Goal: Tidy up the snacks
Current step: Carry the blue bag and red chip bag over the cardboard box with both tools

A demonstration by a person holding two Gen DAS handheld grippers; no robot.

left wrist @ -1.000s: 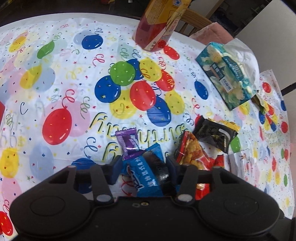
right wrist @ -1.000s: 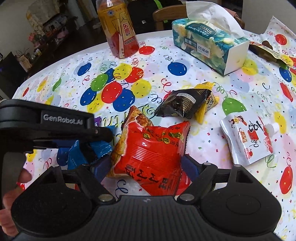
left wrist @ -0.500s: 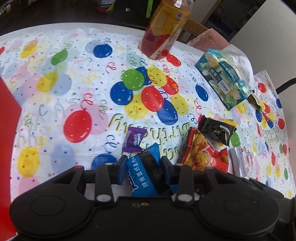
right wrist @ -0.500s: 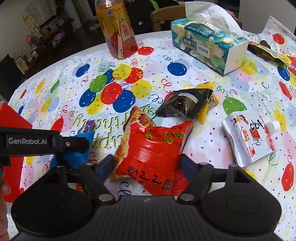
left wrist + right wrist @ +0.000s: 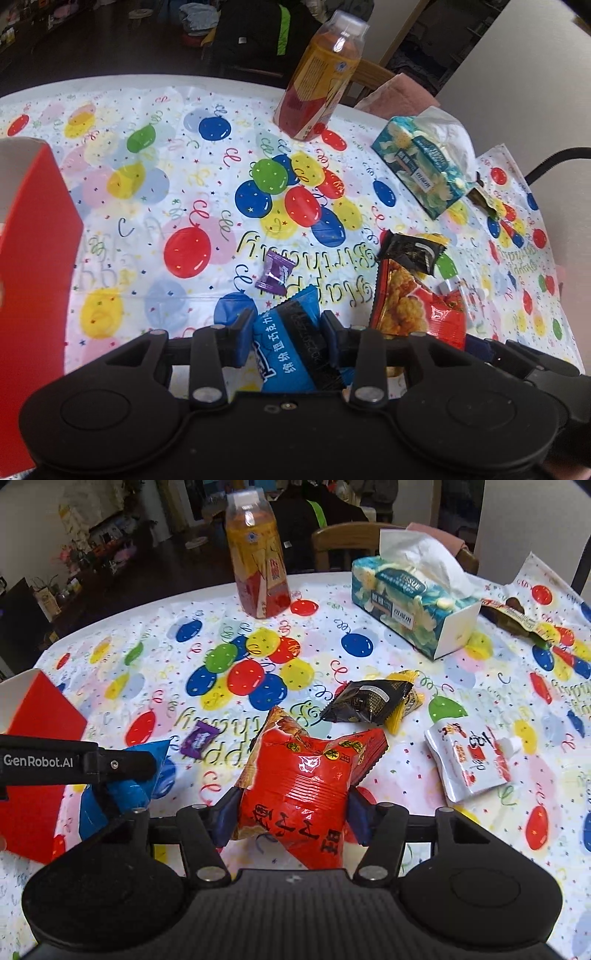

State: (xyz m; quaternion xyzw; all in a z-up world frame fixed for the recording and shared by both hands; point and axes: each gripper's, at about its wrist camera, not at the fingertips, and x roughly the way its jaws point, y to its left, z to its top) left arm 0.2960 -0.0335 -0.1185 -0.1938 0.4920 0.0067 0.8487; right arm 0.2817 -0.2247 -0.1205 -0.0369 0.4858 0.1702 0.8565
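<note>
The left tongs (image 5: 283,332) pinch a blue snack packet (image 5: 286,350) between their blue pads; the packet carries white characters and a black band, and its crimped top corner stands up above the fingers. It is held above the worktop (image 5: 155,155), near a red box (image 5: 29,258) at the left edge. The right tongs (image 5: 291,812) clamp a puffy red snack bag (image 5: 299,786) with black characters and gold emblems; its far end shows fried pieces printed on the wrapper. The bag is raised just over the balloon-print cloth.

Beyond them, a small purple candy (image 5: 275,273) lies alone on the cloth. Farther right a black and yellow packet (image 5: 369,701) and a white spouted pouch (image 5: 471,760) rest flat. At the far side stand an orange drink bottle (image 5: 258,561) and a tissue box (image 5: 410,598).

Compared with a second ago, the blue packet has come up off the purple candy, both tongs have drawn back, and the red box has entered at the left.
</note>
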